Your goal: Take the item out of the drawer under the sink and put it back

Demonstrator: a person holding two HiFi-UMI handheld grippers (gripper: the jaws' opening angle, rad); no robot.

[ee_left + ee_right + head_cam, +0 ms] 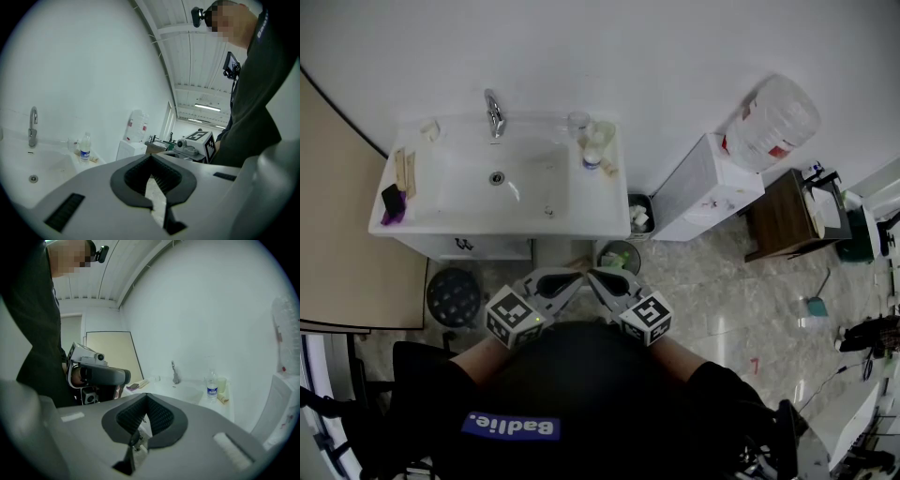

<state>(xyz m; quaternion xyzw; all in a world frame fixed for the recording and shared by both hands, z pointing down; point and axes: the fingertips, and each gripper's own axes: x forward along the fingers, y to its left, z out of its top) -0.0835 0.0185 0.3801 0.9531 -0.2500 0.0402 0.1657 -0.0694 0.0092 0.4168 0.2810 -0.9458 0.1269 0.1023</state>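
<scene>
Facing white sink (pixel 574 221), pale glossy floor (pixel 712 292)

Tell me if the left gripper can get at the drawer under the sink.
Probably yes: nothing shows between the left gripper and the drawer front, though its jaws are shut and away from it.

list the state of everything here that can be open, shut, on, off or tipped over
left tool, shut, nothing in it
right tool, shut, nothing in it
drawer under the sink, shut as far as the head view shows
tap, off, no water running
water bottle, upright
bin, open at the top, something light inside
</scene>
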